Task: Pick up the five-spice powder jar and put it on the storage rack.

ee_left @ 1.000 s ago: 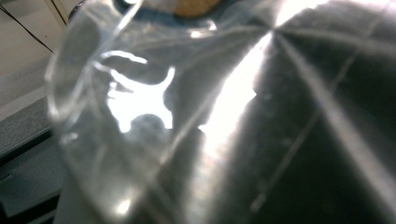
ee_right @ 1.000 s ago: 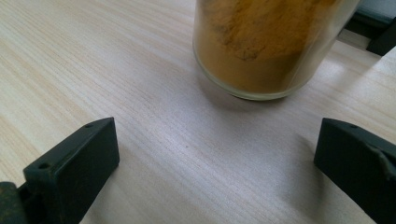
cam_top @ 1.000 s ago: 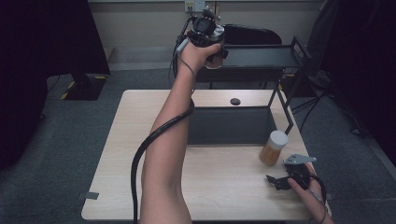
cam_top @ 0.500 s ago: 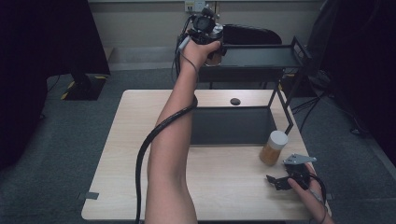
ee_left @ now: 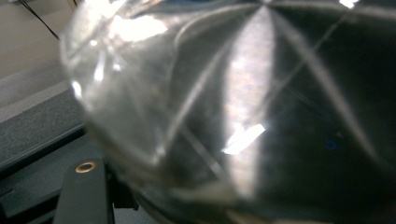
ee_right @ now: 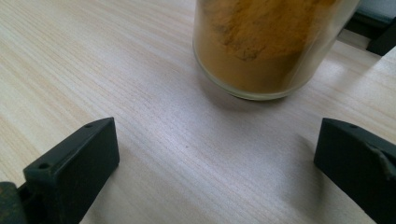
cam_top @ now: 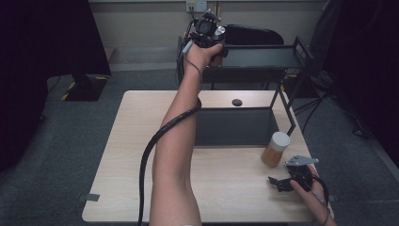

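Note:
My left gripper is raised at arm's length over the left end of the black rack's top shelf, shut on a clear glass jar with a silvery top. Seen very close in the left gripper view, the glass jar hides most of the scene, with one black finger showing at the lower left. A jar of orange-yellow powder with a white lid stands on the table at the right. Just in front of it my right gripper rests open; the powder jar stands beyond my right gripper, not between its jaws.
The black rack's lower frame stands on the far middle of the wooden table. A small dark round object lies near the table's far edge. A black cable hangs along the left forearm. A dark chair stands behind the rack.
The left hand with the glass jar has shifted a little farther and higher toward the top shelf. The right gripper and the powder jar have stayed put.

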### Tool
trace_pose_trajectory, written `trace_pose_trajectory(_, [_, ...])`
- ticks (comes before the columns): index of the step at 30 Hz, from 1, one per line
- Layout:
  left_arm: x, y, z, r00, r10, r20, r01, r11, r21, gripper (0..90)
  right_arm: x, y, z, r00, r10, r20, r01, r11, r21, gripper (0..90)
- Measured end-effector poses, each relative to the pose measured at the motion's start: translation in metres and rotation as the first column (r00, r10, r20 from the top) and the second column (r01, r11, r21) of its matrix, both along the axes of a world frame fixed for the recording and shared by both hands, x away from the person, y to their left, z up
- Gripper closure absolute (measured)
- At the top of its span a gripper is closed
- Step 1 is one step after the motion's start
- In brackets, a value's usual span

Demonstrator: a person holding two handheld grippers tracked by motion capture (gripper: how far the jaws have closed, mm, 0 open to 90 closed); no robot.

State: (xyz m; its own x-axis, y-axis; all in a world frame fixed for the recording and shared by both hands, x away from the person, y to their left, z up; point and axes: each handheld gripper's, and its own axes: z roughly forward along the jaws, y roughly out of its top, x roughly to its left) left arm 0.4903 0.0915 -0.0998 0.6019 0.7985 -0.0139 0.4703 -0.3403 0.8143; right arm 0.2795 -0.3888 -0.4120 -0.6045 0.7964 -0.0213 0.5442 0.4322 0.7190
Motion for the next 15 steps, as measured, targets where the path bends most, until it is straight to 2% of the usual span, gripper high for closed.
trace_pose_trajectory(9, [-0.005, -0.002, -0.002, 0.9997, 0.021, 0.012, -0.021, 0.9998, -0.005, 30.0, 0.0, 0.0, 0.0, 1.0, 0.0, 0.0, 0.0, 1.0, 0.0, 0.0])
trace_pose_trajectory(12, [-0.011, -0.002, -0.003, 0.9982, 0.058, 0.016, -0.058, 0.9978, -0.032, 20.1, 0.0, 0.0, 0.0, 1.0, 0.0, 0.0, 0.0, 1.0, 0.0, 0.0])
trace_pose_trajectory(15, [-0.017, -0.002, -0.001, 0.9973, 0.07, 0.024, -0.069, 0.997, -0.035, 13.5, 0.0, 0.0, 0.0, 1.0, 0.001, 0.0, -0.001, 1.0, -0.001, 0.0])
